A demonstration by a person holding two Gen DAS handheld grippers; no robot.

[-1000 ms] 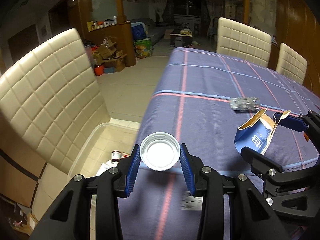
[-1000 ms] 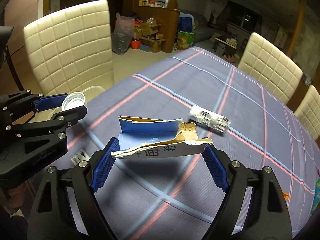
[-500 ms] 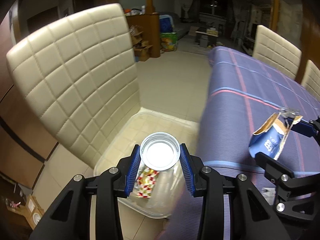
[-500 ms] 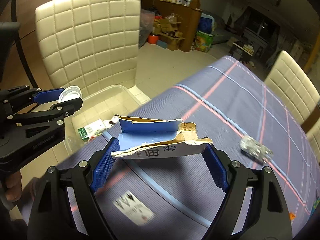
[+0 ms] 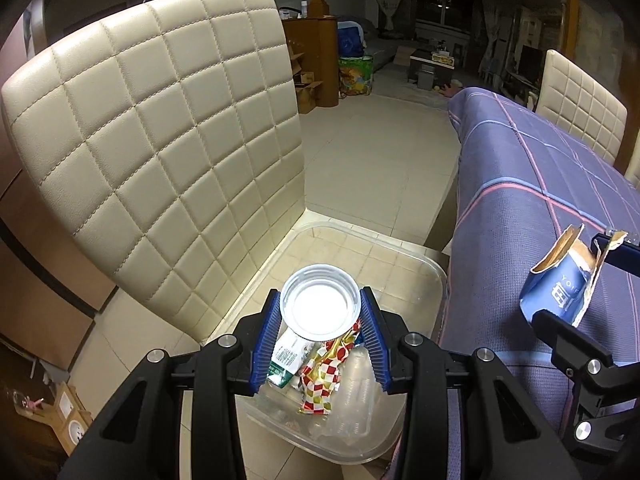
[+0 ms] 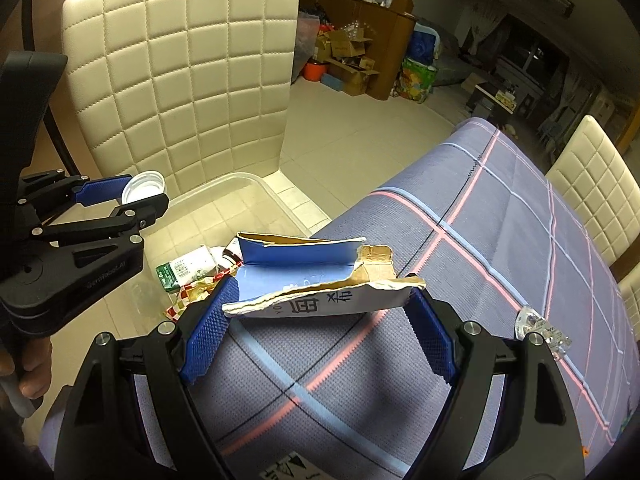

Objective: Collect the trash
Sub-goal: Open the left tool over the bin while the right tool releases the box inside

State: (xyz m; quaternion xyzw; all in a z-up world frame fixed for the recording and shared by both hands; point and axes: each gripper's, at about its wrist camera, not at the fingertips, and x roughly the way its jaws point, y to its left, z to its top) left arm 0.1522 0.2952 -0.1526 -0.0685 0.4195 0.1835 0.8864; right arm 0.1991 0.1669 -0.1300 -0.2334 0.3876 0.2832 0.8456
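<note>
If you let go now with your left gripper [image 5: 320, 322], the white lid [image 5: 319, 307] pinched between its blue pads should fall into the clear plastic bin [image 5: 434, 276] on the floor, but it is light and flat, so it could glance off the wrappers [image 5: 320, 380] already lying there and skip over the low rim onto the tiles. Your right gripper [image 6: 320, 312] is the greater worry: it clamps the torn blue carton [image 6: 316, 276] by its two ends, and it hangs above the edge of the plaid-covered table [image 6: 500, 240], not over the bin, so a release here would probably leave it on the cloth. The carton looks crushed and ripped, brown card showing at the tear, and may buckle and slip. A crumpled clear piece [image 6: 542, 330] sits uncollected farther along the table.
</note>
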